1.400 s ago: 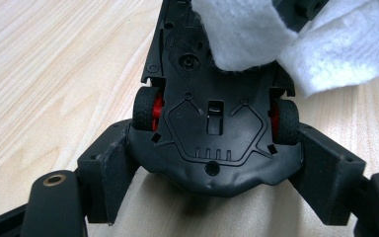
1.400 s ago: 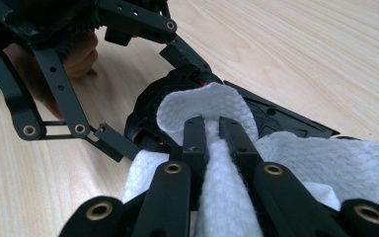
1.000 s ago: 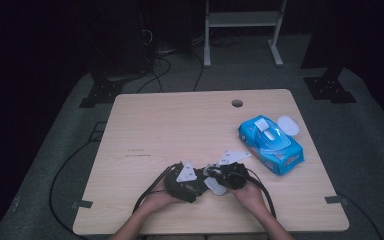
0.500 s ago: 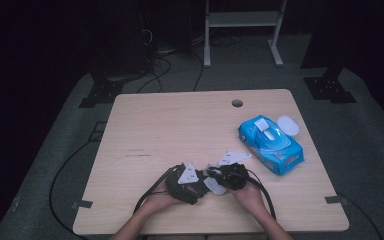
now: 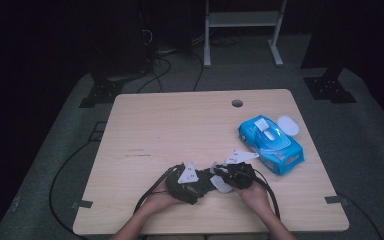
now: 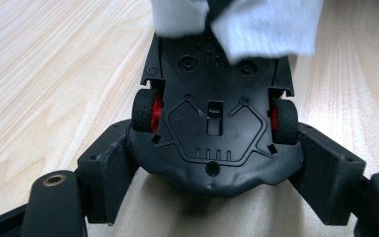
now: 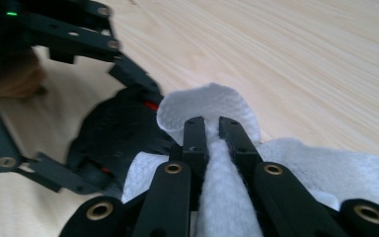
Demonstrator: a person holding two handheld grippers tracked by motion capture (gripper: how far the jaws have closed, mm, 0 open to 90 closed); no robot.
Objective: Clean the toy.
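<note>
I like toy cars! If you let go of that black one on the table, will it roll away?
Probably not at once: the toy car is belly-up between the left gripper jaws. On its rubbery wheels it likely rolls easily. It looks stiff, light plastic.

Toy car point(image 6: 212, 143) underside: matt black plastic; wipe point(image 7: 227, 197): soft, fuzzy white cloth; table point(image 5: 180, 125): pale, smooth wood.

Black toy car point(image 6: 217, 128) upside down; white wipe point(image 7: 212, 197) touching it.

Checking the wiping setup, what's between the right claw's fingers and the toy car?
A white wipe, pinched in the right claw. The right gripper view shows it folded toward the black toy car, which the left claw clamps, underside facing the camera.
</note>
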